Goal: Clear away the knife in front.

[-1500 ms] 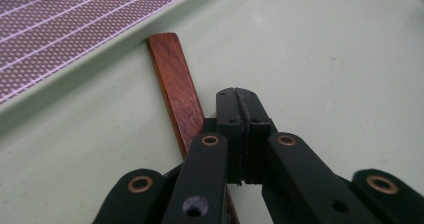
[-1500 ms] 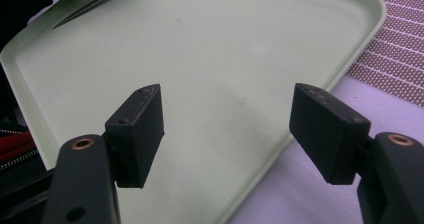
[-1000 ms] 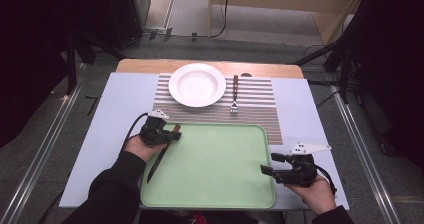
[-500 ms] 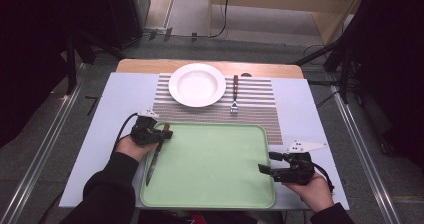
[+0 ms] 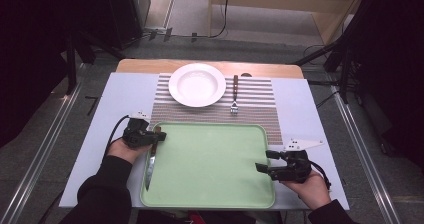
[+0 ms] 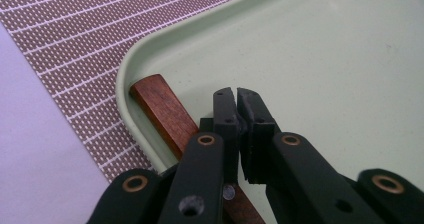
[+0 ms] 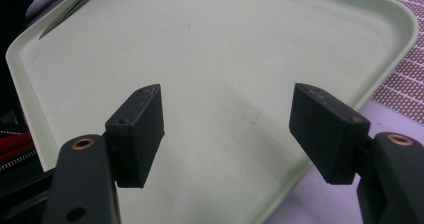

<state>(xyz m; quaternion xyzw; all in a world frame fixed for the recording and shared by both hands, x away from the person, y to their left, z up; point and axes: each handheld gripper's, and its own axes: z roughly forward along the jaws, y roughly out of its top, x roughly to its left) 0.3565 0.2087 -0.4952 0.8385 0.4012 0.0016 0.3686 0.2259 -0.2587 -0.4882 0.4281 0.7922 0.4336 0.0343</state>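
- Left gripper: jaws nearly closed, just parting, empty; moved back from earlier spot.
- Knife: beneath it, along tray edge; seemingly released.
- Right gripper: jaws wide, empty.

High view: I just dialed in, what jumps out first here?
A big pale green tray sits nearest the person, with a wooden-handled knife lying along its left edge under the left gripper, whose jaws have just been opening slightly with nothing between them. Beyond it, a white plate and a fork rest on a striped placemat.
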